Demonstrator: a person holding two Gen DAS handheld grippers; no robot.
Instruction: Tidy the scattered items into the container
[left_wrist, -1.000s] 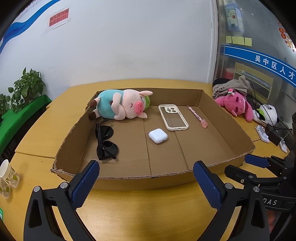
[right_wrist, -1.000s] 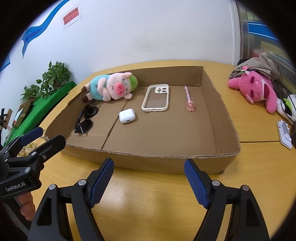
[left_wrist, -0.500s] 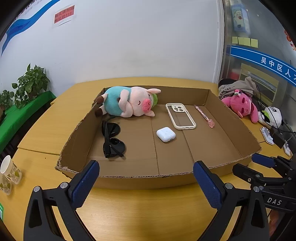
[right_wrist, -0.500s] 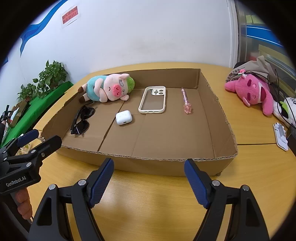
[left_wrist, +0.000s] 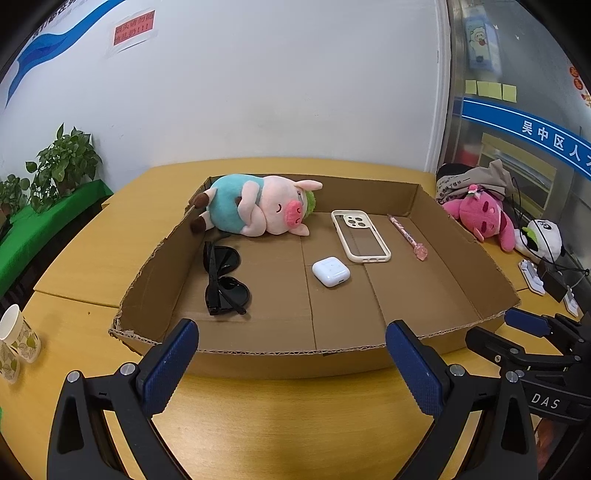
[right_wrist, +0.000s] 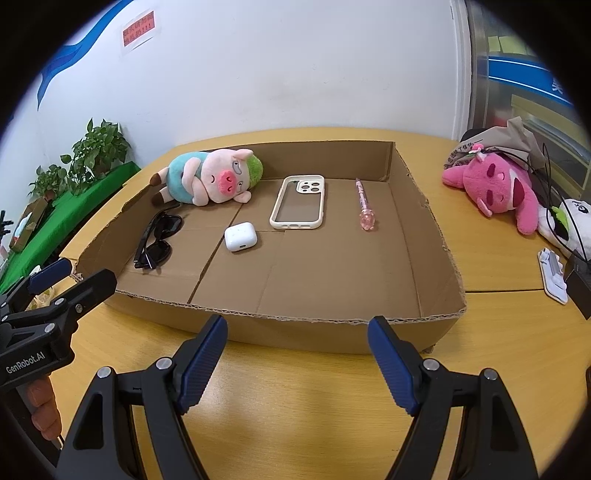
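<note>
A shallow cardboard tray (left_wrist: 258, 363) (right_wrist: 325, 332) sits on the wooden table. Inside lie a plush pig in a teal shirt (left_wrist: 258, 210) (right_wrist: 210, 179), black sunglasses (left_wrist: 223, 277) (right_wrist: 157, 240), a white earbud case (left_wrist: 330, 271) (right_wrist: 240, 236), a cream phone case (left_wrist: 360, 236) (right_wrist: 299, 201) and a pink pen (left_wrist: 408, 236) (right_wrist: 365, 205). My left gripper (left_wrist: 291, 362) hovers open before the tray's near wall, empty. My right gripper (right_wrist: 297, 354) is also open and empty, just short of the same wall. Each gripper shows at the edge of the other's view.
A pink plush (left_wrist: 480, 216) (right_wrist: 495, 184), a panda plush (left_wrist: 543, 236) and a grey bag (right_wrist: 495, 144) lie right of the tray with cables and a white holder (right_wrist: 552, 275). Paper cups (left_wrist: 14, 343) stand at the left. Potted plants (left_wrist: 62, 166) sit on a green ledge.
Both views have shifted slightly, so the tray and its items sit a little differently in frame. Nothing was grasped or released; both grippers stay open.
</note>
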